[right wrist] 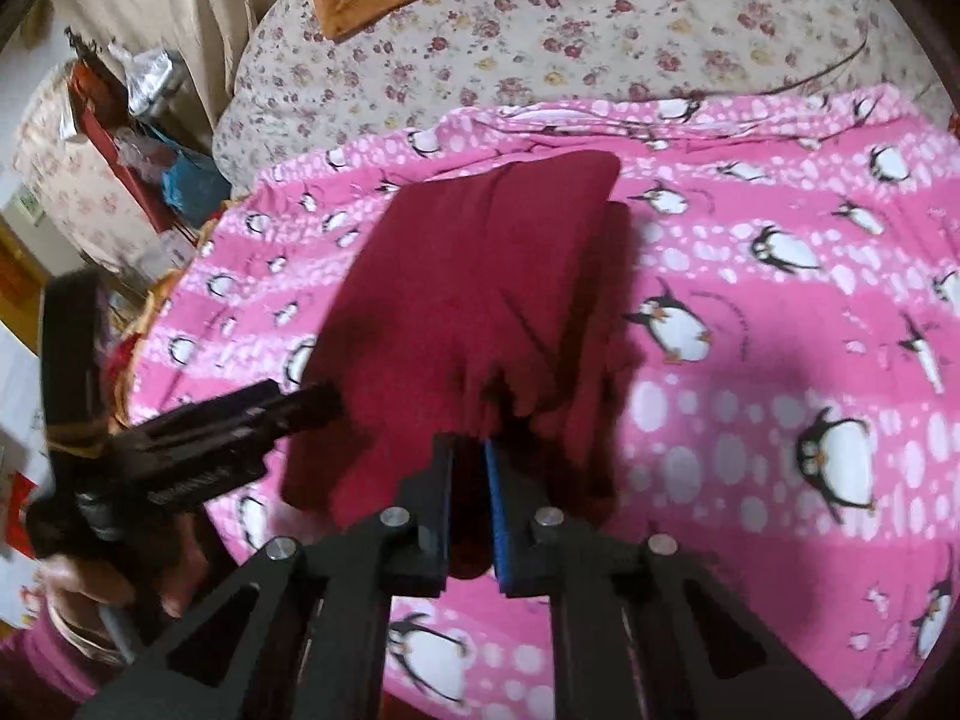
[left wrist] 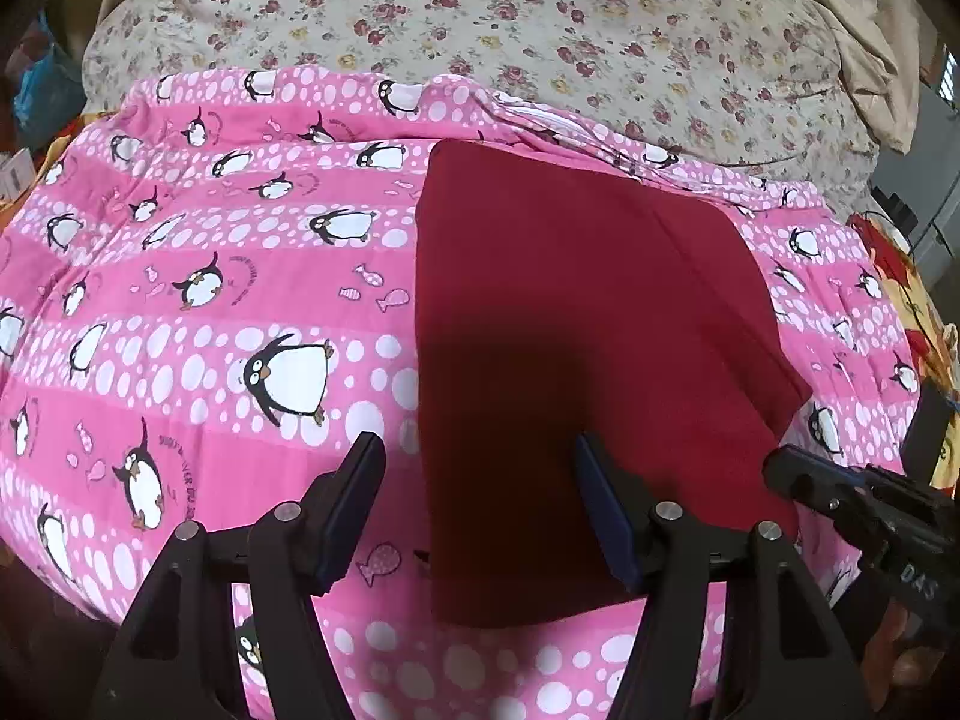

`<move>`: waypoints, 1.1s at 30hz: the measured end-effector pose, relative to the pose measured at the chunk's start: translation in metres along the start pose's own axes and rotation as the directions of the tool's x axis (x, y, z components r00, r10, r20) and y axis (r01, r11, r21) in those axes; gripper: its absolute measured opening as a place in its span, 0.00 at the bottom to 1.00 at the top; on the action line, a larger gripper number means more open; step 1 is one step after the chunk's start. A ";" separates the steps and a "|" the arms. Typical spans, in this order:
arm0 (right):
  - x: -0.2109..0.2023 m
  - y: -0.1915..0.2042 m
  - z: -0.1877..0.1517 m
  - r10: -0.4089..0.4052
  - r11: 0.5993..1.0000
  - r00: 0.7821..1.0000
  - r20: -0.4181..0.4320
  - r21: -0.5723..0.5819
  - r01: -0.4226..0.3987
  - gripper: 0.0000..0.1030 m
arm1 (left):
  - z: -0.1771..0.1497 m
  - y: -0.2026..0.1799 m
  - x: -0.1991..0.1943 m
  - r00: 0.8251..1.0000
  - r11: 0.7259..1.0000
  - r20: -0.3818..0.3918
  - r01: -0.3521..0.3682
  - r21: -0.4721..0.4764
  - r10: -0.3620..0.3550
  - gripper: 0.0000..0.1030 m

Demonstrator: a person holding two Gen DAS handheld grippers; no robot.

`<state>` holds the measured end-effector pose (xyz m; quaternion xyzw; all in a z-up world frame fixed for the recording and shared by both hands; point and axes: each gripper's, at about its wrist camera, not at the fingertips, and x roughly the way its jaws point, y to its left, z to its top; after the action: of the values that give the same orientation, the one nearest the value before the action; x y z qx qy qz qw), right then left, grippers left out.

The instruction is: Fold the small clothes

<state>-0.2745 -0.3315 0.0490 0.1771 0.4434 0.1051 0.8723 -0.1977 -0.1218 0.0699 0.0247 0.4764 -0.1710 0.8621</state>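
While our right gripper pinches the near edge of the red garment, its length runs straight away from us. Our left gripper hangs released, straddling the garment's left edge.

A home bedroom; a bed with a pink penguin-print sheet; a floral quilt lies beyond; a curtain hangs far left.

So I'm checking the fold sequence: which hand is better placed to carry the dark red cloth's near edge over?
Right. The right tool is shut on the dark red folded cloth at its near edge; the left tool hangs open, gripping nothing.
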 end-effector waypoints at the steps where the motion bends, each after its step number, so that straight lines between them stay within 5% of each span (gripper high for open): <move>1: 0.000 -0.003 -0.001 -0.010 1.000 1.000 -0.007 0.007 0.010 0.08 | -0.001 -0.001 0.000 1.000 1.000 -0.001 -0.003 0.007 0.003 0.44; 7: -0.014 0.018 -0.002 -0.050 0.997 0.999 0.017 -0.066 0.051 0.08 | -0.004 -0.006 -0.007 1.000 0.999 0.019 -0.022 0.028 0.022 0.44; 10: -0.027 0.033 0.001 -0.088 0.991 0.995 0.055 -0.098 0.094 0.25 | -0.004 -0.008 -0.015 0.998 0.998 0.049 -0.042 0.038 0.040 0.44; 12: -0.035 0.040 0.002 -0.101 0.989 0.990 0.093 -0.102 0.111 0.47 | -0.003 -0.008 -0.022 0.996 0.998 0.075 -0.050 0.040 0.047 0.44; 14: -0.039 0.045 0.003 -0.120 0.986 0.986 0.120 -0.104 0.132 0.53 | -0.002 -0.009 -0.029 0.995 0.998 0.092 -0.051 0.042 0.047 0.44; 23: -0.043 0.044 0.006 -0.195 0.977 0.969 0.149 -0.060 0.206 0.63 | 0.000 -0.008 -0.053 0.980 0.996 0.186 -0.075 0.037 0.067 0.44; 33: -0.044 0.048 0.008 -0.220 0.970 0.961 0.169 -0.068 0.234 0.74 | -0.001 -0.005 -0.054 0.977 0.996 0.197 -0.085 0.025 0.079 0.44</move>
<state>-0.2954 -0.3039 0.1051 0.0945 0.3843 0.0089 0.9183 -0.2262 -0.1122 0.1149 0.0419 0.3847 -0.1449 0.9106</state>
